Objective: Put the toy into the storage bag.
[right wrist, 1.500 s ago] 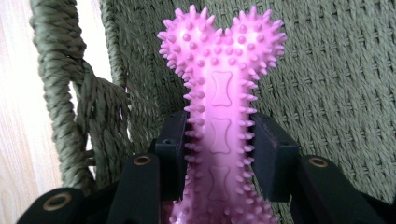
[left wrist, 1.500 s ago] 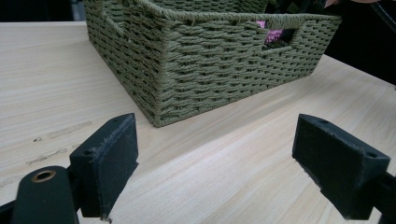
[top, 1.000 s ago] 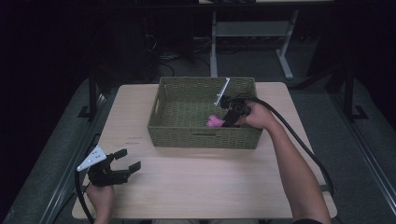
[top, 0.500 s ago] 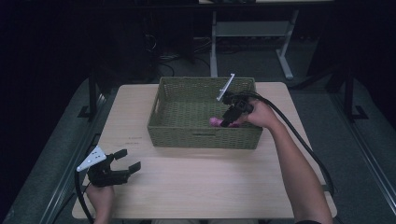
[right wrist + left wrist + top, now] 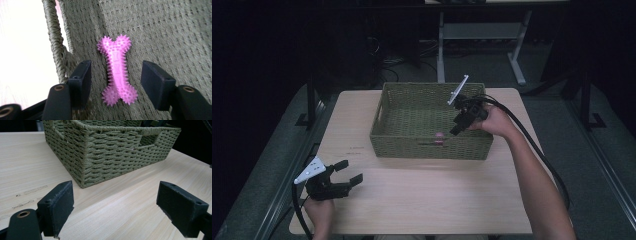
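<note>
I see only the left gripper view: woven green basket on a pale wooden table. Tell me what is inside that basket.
Observer: A pink spiky bone-shaped toy lies on the floor of the woven green basket, near its front wall.
Operator: Report whether the right gripper has it.
Observer: No. The right gripper has just been opening; its jaws stand apart on either side of the toy, not touching it.
Operator: Say where that gripper is.
Observer: In the high view, it hangs over the basket's right end, pointing down.
</note>
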Demonstrator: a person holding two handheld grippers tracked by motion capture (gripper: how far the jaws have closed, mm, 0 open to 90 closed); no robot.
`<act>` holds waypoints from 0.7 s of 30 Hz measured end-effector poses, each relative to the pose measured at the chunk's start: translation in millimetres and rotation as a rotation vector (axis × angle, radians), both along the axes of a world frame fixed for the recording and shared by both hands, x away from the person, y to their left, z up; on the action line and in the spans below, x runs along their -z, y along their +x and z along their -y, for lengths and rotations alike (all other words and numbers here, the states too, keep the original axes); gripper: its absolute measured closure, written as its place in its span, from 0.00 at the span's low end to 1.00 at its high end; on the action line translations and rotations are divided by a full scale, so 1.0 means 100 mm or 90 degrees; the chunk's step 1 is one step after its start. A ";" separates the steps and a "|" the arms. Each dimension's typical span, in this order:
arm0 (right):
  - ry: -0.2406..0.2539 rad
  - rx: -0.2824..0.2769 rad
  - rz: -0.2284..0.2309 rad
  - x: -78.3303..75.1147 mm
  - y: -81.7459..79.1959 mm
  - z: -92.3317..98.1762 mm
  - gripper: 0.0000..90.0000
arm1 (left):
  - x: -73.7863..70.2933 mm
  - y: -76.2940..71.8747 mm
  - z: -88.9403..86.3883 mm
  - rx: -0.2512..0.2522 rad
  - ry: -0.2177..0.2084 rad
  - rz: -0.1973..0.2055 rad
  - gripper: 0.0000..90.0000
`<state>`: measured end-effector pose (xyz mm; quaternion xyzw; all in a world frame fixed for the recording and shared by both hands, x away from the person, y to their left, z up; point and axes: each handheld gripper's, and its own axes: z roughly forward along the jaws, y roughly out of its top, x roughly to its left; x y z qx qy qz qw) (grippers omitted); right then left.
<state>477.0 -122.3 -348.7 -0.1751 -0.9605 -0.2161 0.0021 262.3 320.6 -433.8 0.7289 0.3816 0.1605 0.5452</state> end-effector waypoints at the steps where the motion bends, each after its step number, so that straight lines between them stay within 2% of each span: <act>1: -0.001 0.002 0.000 -0.01 0.00 0.00 0.44 | 0.00 0.00 0.00 0.000 0.001 0.000 0.15; 9: 0.005 0.009 0.010 -0.12 -0.04 0.08 0.42 | 0.00 0.00 0.00 0.001 0.002 -0.001 0.15; 12: 0.001 0.019 0.015 -0.17 -0.07 0.13 0.40 | 0.00 0.00 0.00 0.000 0.002 -0.001 0.15; 21: 0.017 0.044 0.029 -0.27 -0.13 0.34 0.39 | 0.00 0.00 0.02 0.003 0.003 -0.001 0.15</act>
